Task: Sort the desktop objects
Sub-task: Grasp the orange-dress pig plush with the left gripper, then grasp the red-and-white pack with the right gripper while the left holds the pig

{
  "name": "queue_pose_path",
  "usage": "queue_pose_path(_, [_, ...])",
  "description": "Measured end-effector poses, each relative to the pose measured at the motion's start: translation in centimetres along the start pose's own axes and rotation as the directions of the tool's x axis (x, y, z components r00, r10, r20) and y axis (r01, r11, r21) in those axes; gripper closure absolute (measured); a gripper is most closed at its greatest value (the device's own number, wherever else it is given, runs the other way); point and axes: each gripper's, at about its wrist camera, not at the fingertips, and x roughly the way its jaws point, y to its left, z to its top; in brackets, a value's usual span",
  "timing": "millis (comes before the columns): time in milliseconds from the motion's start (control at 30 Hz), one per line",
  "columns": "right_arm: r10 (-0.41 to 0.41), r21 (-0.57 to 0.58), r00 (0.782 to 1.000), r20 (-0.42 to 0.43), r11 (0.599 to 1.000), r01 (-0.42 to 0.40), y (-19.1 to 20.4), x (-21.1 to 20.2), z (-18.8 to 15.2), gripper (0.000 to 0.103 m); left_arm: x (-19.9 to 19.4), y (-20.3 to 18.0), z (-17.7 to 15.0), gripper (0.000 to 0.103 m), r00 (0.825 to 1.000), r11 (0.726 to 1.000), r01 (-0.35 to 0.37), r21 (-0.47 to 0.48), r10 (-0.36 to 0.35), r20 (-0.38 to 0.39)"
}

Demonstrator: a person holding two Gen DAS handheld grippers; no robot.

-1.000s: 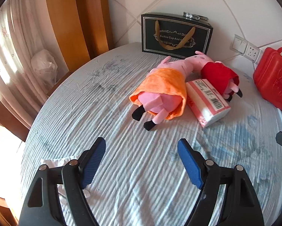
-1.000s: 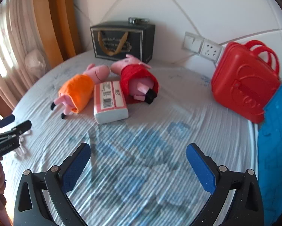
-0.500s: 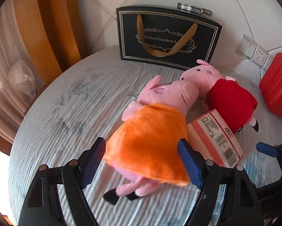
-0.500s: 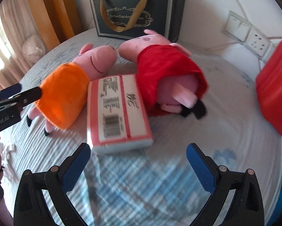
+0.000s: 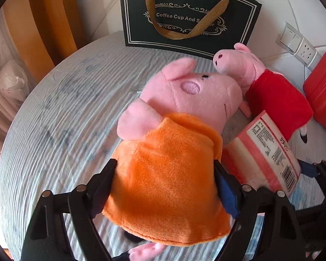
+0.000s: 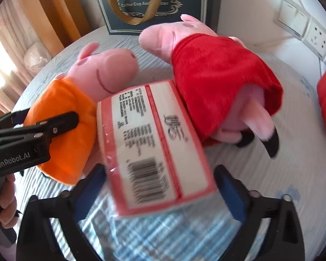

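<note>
The left tool [image 5: 165, 184] straddles the orange-dressed pig toy [image 5: 171, 156], its pads against the dress on both sides; whether it grips firmly I cannot tell. The right tool [image 6: 160, 187] stands wide around the near end of the tissue pack [image 6: 154, 139], not yet closed. Both pickups seem about to begin; next, each tool needs to squeeze, then lift. The pack lies on the counter [image 5: 60, 117] between this toy and the red-dressed pig toy [image 6: 215, 80]. The orange toy's legs are mostly hidden; the pack's print is blurred.
</note>
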Motion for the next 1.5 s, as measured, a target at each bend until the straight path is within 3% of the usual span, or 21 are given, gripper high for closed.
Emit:
queue_pose_path(433, [-0.050, -0.021, 0.998, -0.049, 0.999, 0.049, -1.1, -2.5, -4.3, 0.008, -4.9, -0.3, -6.6, 0.020, 1.000, 1.000, -0.027, -0.002, 0.027, -0.005])
queue_pose_path(600, [-0.068, -0.007, 0.996, -0.052, 0.998, 0.068, -1.3, -2.9, -4.8, 0.008, -5.2, 0.1, -7.3, 0.020, 1.000, 0.999, -0.021, -0.030, 0.022, 0.019])
queue_pose_path(800, [-0.100, 0.063, 0.994, -0.050, 0.993, 0.103, -3.1, -3.5, -6.5, 0.008, -5.2, -1.2, -7.4, 0.020, 0.996, 0.998, -0.063, 0.028, 0.061, 0.057])
queue_pose_path(967, [-0.151, 0.192, 0.987, -0.059, 0.968, 0.159, -7.4, -5.0, -9.5, 0.008, -4.9, -1.5, -6.5, 0.020, 0.996, 0.996, -0.073, 0.058, 0.070, 0.058])
queue_pose_path(1133, [-0.189, 0.297, 0.979, -0.074, 0.933, 0.203, -12.3, -6.2, -11.2, 0.008, -3.4, -1.5, -3.5, 0.020, 0.998, 0.993, -0.063, 0.102, 0.061, 0.024])
queue_pose_path(1300, [-0.188, 0.306, 0.978, -0.096, 0.929, 0.208, -14.3, -6.5, -10.4, 0.006, -1.5, -1.6, 0.2, 0.020, 0.997, 0.991, -0.040, 0.126, 0.048, -0.060])
queue_pose_path(1500, [-0.194, 0.248, 0.974, -0.114, 0.944, 0.217, -13.8, -6.1, -8.9, 0.001, 1.3, -3.2, 3.9, 0.020, 0.979, 0.978, -0.029, 0.208, 0.069, -0.192])
